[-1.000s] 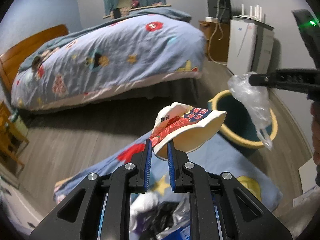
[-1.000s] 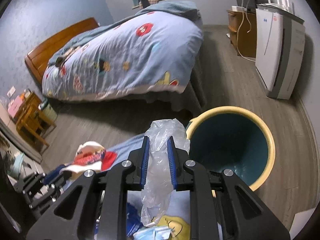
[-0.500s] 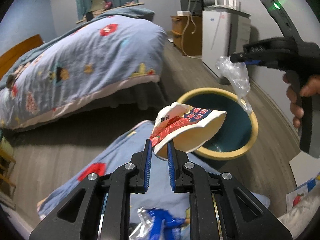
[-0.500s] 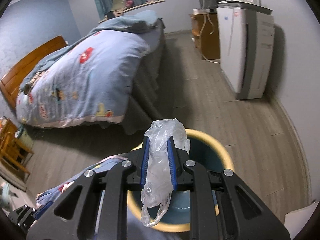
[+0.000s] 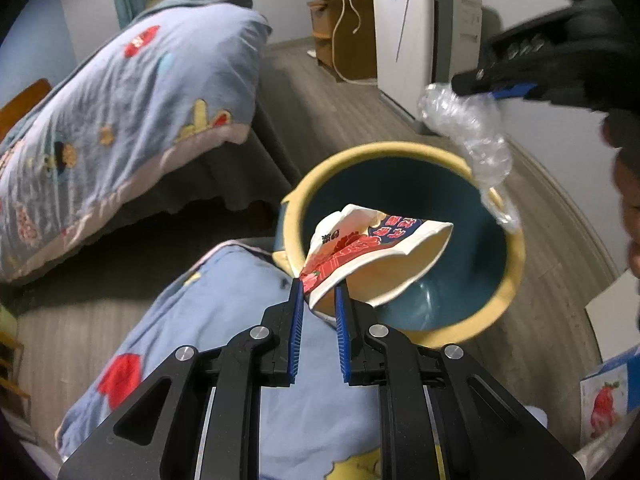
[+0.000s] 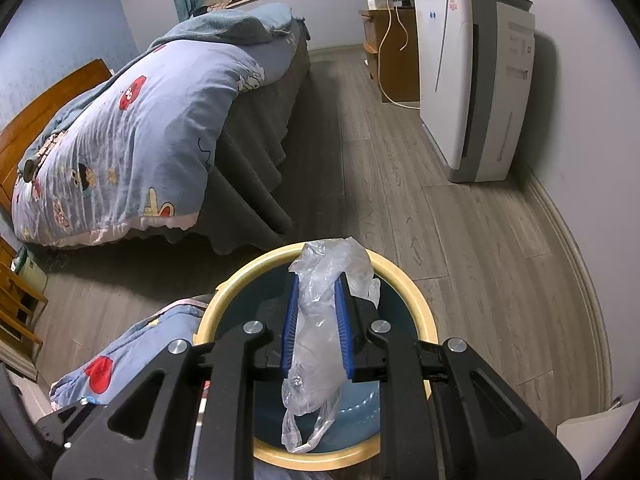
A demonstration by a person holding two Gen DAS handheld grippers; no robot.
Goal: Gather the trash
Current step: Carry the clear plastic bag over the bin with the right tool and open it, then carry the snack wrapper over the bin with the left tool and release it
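The left gripper point(image 5: 318, 294) pinches a light, crushable paper cup point(image 5: 376, 254) by its rim over the bin point(image 5: 404, 152), while the right gripper point(image 6: 318, 306) clamps a flimsy, slippery plastic bag point(image 6: 320, 336) above it.

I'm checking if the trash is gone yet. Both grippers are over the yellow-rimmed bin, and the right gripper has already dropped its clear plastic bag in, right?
Not quite. The right gripper is shut on the crumpled clear plastic bag, as the right wrist view shows. Both grippers are over the yellow-rimmed teal bin; the left gripper holds a red-and-white paper wrapper.
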